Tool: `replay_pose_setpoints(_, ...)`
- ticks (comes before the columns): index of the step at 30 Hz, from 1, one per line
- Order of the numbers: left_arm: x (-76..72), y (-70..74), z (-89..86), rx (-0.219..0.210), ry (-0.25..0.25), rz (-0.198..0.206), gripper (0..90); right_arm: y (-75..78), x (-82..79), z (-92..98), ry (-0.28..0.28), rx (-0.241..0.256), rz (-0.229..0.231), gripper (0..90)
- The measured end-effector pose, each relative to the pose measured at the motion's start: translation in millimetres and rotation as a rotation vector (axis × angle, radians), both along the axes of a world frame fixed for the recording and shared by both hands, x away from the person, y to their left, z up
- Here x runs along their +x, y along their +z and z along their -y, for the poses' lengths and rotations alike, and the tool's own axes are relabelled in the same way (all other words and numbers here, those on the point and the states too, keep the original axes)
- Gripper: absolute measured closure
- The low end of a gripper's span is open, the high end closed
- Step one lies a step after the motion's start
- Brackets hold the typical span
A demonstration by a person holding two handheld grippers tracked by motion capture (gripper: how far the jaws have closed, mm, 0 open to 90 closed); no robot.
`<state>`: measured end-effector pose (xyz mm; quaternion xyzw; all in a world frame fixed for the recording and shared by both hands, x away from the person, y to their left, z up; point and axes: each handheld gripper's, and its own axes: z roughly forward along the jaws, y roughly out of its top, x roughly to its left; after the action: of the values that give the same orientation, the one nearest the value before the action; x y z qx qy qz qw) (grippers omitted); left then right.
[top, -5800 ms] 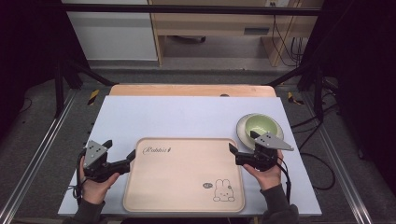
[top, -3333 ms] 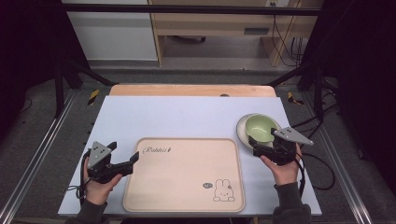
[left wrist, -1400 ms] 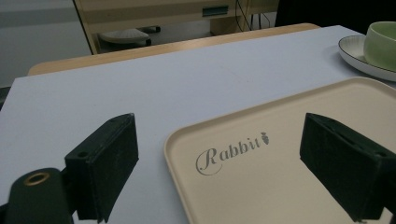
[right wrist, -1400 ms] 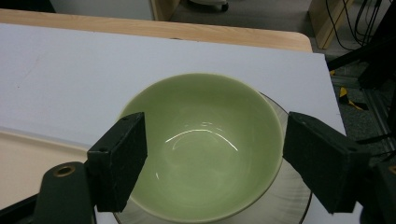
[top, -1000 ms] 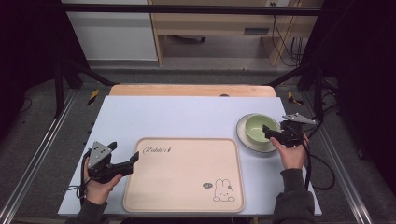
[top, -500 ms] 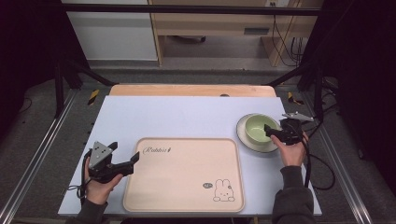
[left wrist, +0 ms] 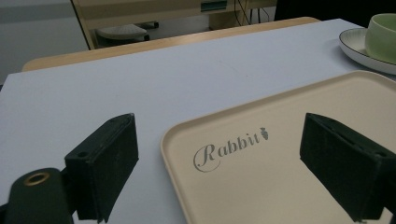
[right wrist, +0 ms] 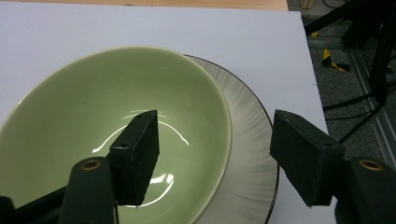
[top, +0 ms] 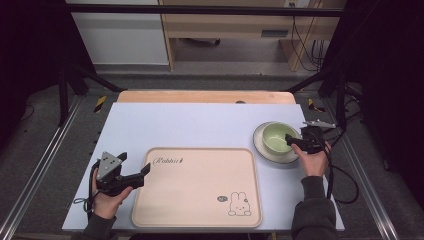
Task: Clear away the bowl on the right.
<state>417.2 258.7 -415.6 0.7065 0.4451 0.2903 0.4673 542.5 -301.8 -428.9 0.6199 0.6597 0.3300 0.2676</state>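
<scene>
Since the earliest frame, the right gripper (top: 294, 141) has left the right edge of the tray (top: 197, 186) and gone up to the green bowl (top: 277, 138). Over the last second it's barely budged, just parked at the bowl's right rim. The left gripper (top: 144, 171) has shifted only slightly the whole time and sits at the tray's left edge.

Right gripper view makes it pretty clear: the jaws are spread apart and straddling the bowl's wall, one jaw inside the bowl (right wrist: 116, 135) over the shiny bottom, the other outside over the plate (right wrist: 254, 158). There's a visible gap to the rim on both sides, so it's not clamping anything yet.

The bowl sits on that pale ribbed plate (top: 265, 150), on the right side of the table (top: 200, 125), just past the tray's top right corner. Bowl and plate are both off the tray.

Left gripper view shows its jaws wide apart too, one over the white table on the near side of the tray's rim, the other over the tray (left wrist: 280, 158) itself, with the "Rabbit" lettering in the gap between them. Can't tell whether they touch the tray. Bowl and plate peek in at that view's top right corner.

Tray has a little bunny drawing near its bottom right corner.
</scene>
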Motion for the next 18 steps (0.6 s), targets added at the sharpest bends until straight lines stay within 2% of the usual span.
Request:
replay_pose_setpoints(8, 0.6, -0.8, -0.1, 0.001, 0.001, -0.002, 11.3, -6.7, 5.1, 2.5, 0.017, -0.014, -0.040, 42.9)
replay_pose_setpoints(12, 0.7, -1.2, 0.3, 0.003, 0.000, -0.002, 11.3, -7.4, 6.5, 2.0, 0.011, 0.018, -0.062, 47.1)
replay_pose_setpoints(13, 0.8, -1.3, 0.4, 0.001, 0.000, -0.003, 11.3, -8.3, 6.9, 3.3, 0.017, 0.004, -0.063, 48.0)
replay_pose_setpoints(18, 1.2, -1.9, 0.4, 0.003, 0.001, -0.005, 11.3, -10.3, 9.0, 3.8, -0.001, 0.014, -0.086, 50.9)
